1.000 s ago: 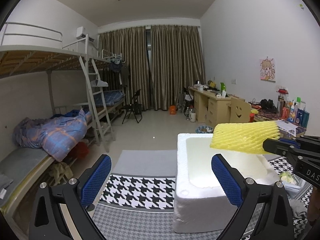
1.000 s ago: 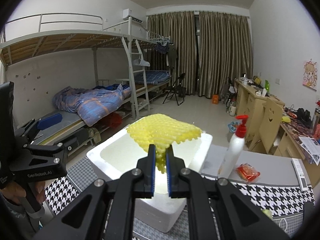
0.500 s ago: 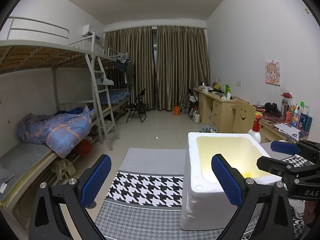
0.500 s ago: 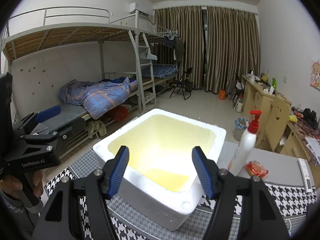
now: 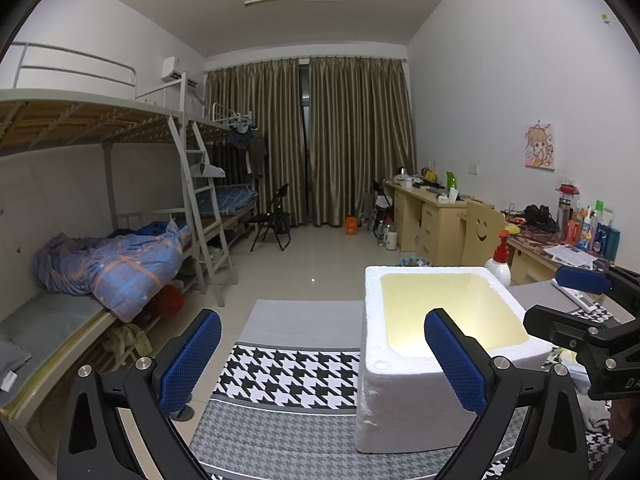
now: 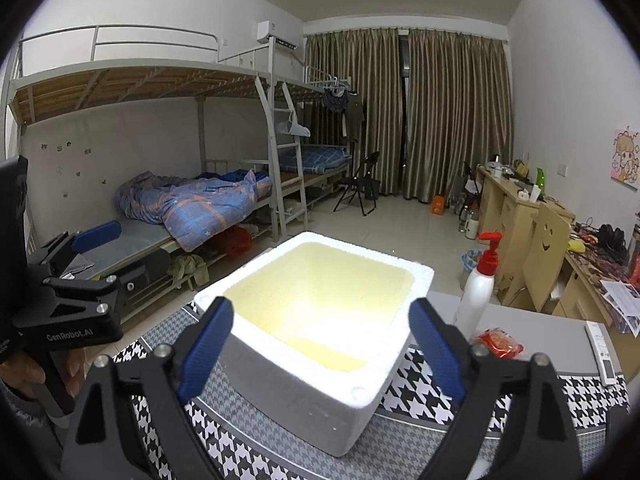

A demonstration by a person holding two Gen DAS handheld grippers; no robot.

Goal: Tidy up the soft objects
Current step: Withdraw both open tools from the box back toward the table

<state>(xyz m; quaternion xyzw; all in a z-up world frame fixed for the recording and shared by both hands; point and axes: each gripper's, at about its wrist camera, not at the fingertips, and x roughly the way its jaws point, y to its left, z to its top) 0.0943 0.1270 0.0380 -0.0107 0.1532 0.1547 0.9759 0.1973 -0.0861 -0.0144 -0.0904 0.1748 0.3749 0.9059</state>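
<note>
Right gripper: my right gripper (image 6: 320,348) sits at the bottom centre of its view with its two blue pads (image 6: 208,348) spread wide; the jaws have just been opening and nothing is pinched between them.
Left gripper: my left gripper (image 5: 320,360) is also spread, two blue pads (image 5: 188,360) well apart at the bottom of its view, nothing between them.
Box: one white foam box (image 6: 296,396) stands on the mat, centre of the right view and lower right of the left view (image 5: 396,400).
Soft thing: one patch of yellow shows on the box floor (image 6: 324,350), just beyond my right pads; it is too washed out to make out more.
Mat: one houndstooth mat (image 5: 288,376) under the box, black-and-white checks in the lower middle.
Bottle: one white pump bottle (image 6: 478,292) with a red top, upright just right of the box.
Packet: one red packet (image 6: 498,344) lying near the bottle's foot, lower right.
Remote: one white remote (image 6: 602,354) at the right edge.
Hand: my left hand (image 6: 24,372) grips its handle at the lower left edge of the right view.
</note>
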